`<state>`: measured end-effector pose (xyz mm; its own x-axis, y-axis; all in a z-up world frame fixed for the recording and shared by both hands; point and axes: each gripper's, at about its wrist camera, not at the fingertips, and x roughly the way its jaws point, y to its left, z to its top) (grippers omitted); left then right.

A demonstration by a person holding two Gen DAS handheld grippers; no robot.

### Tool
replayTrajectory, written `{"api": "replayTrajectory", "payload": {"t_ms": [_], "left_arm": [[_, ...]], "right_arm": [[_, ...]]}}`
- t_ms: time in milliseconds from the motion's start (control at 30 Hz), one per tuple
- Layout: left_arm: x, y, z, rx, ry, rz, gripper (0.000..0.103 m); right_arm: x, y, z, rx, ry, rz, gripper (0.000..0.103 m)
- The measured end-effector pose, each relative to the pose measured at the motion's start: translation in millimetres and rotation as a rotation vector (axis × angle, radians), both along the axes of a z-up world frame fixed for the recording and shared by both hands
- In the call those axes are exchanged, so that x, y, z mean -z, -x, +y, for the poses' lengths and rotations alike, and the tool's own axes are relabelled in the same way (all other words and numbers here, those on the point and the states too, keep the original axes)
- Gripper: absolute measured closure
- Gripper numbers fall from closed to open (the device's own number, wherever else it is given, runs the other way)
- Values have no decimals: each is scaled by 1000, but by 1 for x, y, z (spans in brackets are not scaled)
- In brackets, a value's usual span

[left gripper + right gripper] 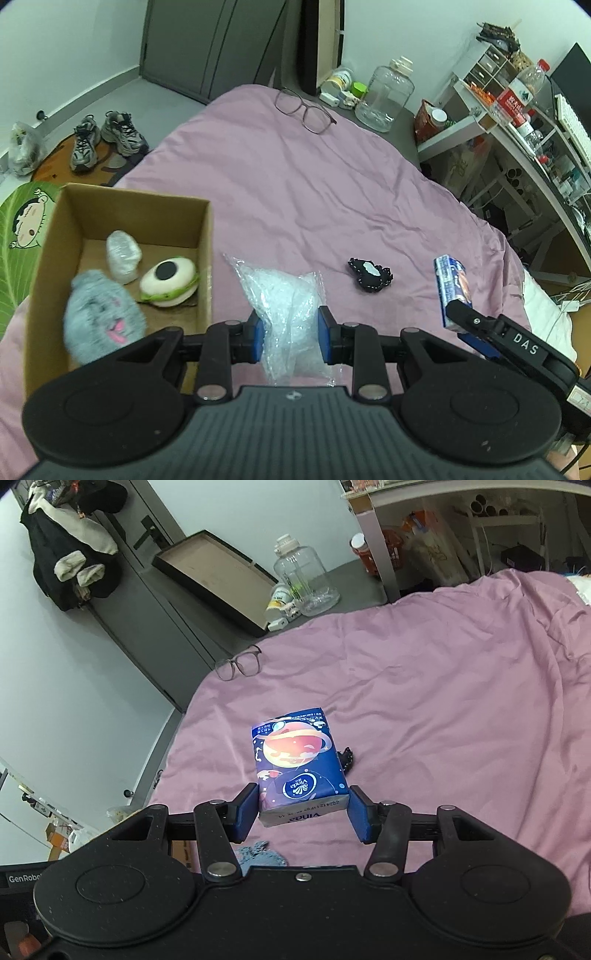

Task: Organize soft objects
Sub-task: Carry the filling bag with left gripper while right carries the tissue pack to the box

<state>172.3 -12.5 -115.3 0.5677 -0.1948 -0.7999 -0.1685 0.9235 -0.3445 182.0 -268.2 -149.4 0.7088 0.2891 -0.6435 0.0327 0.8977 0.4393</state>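
Note:
My left gripper (290, 332) is shut on a clear bag of bubble wrap (286, 295) just right of a cardboard box (205, 258) on the pink bed. In the box lie a grey plush (101, 317), a white and green eye-shaped plush (170, 281) and a small wrapped bundle (123, 255). A black and white soft toy (370, 274) lies on the cover. My right gripper (303, 808) is shut on a blue tissue pack (299, 760), held above the bed; it also shows in the left wrist view (452, 286).
Glasses (304, 109) lie near the bed's far edge. A clear jug (384, 94) and small containers stand on the floor beyond. Shoes (105, 138) sit on the floor at left. A cluttered desk (517, 122) stands at right.

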Motion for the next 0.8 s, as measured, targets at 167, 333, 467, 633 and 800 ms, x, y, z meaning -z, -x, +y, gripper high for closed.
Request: {"api": "replayTrajectory", "payload": {"t_ms": [167, 333, 467, 633, 800], "left_arm": [[-15, 17, 5, -4, 1, -34, 75], [-25, 33, 10, -8, -3, -61, 75], [-30, 42, 12, -10, -6, -70, 75], [-35, 53, 18, -14, -11, -83, 75], [-37, 62, 27, -29, -14, -90, 75]], "right_arm": [[-13, 13, 6, -7, 6, -20, 53], [-25, 25, 11, -21, 13, -41, 53], [-32, 34, 18, -35, 21, -53, 53], [-39, 43, 27, -52, 27, -61, 53], [-48, 51, 39, -80, 32, -76, 53]]}}
